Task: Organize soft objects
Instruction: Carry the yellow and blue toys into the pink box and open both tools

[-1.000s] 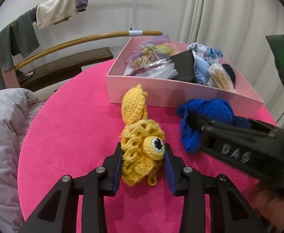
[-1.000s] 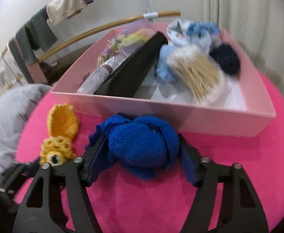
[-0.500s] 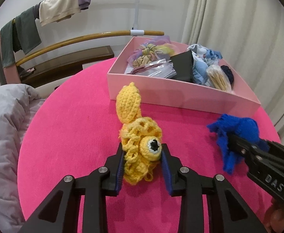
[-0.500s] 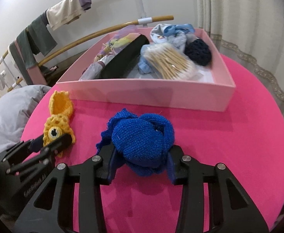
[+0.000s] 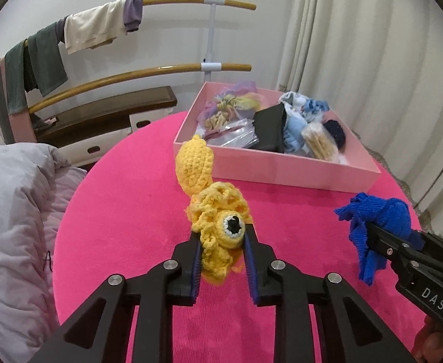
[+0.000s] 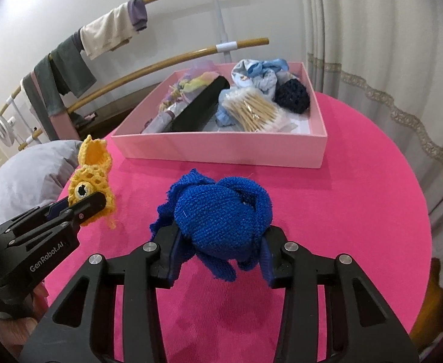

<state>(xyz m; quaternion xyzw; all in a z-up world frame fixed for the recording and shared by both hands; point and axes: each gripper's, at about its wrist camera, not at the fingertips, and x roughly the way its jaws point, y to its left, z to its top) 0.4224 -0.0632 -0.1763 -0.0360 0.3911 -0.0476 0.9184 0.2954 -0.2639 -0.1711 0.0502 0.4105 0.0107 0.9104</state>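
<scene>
Soft objects: a yellow crochet toy (image 5: pixel 218 211) and a blue knitted piece (image 6: pixel 221 211), both held clear of the pink table (image 6: pixel 357 196), near the pink box (image 6: pixel 221 151).
Left gripper (image 5: pixel 221 252): jaws clenched on the lower, lacy part of the yellow crochet toy; its eye faces the camera and its solid oval end stands up above the grip.
Right gripper (image 6: pixel 219 252): jaws clamped on the underside of the blue knitted piece, which bulges over them in a rounded bundle with loose flaps hanging.
Step in hand: by my reading, carrying both pieces toward the box to drop them in.
Doing it well: carry each piece well above the box wall, as dangling ends could snag on the rim; aim for the barer patch of box floor on the right; release one at a time so the grippers do not collide.
Box contents: bagged cotton swabs (image 6: pixel 251 110), a dark navy crochet ball (image 6: pixel 292 95), pale blue fabric (image 6: pixel 260 74), a black flat case (image 6: pixel 201 109), and bagged yarn-like items (image 6: pixel 185 86).
Materials: open-stitch yarn, limp and compressible; the table cover looks velvety; the box looks like stiff card.
</scene>
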